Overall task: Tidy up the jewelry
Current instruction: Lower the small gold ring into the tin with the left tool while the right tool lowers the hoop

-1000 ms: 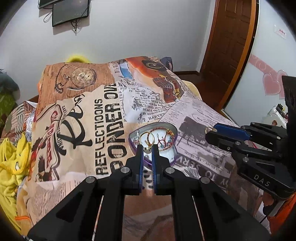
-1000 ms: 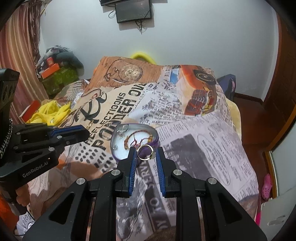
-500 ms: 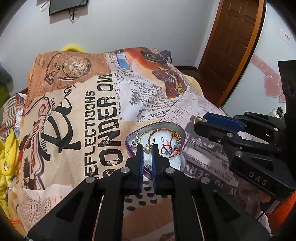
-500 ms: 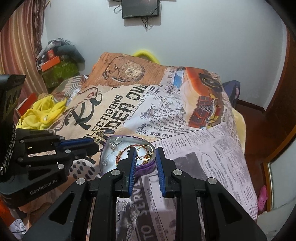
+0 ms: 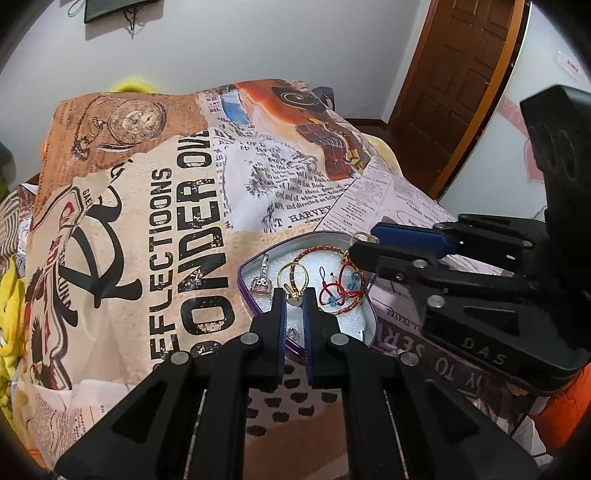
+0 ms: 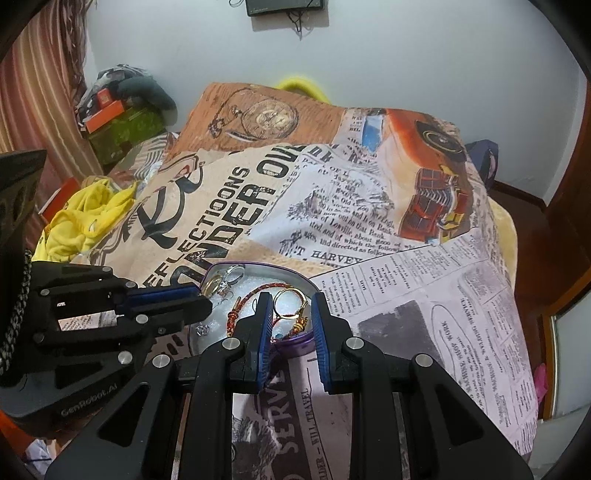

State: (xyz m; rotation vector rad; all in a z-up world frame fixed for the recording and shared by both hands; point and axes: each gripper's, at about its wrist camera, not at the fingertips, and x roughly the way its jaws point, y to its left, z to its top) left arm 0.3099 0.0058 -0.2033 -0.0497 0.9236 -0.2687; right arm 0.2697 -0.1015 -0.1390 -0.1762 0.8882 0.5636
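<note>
Even, soft indoor light fills both views with faint shadows and no glare; fisheye bending darkens the corners, and the yellow object behind the bed (image 5: pixel 133 84) looks blurred.

Shiny metal tin (image 5: pixel 246 275), glossy gold ring (image 6: pixel 291 303), matt printed cloth (image 5: pixel 155 206)

The tin's (image 6: pixel 255 266) near rim is hidden behind the right tongs (image 6: pixel 291 306). The wall monitor (image 6: pixel 284 5) is cut off by the top edge.

A newspaper-print bedspread (image 6: pixel 369 206) covers the bed, with yellow clothing (image 6: pixel 85 218) beside it and a wooden door (image 5: pixel 454 85) beyond.
</note>
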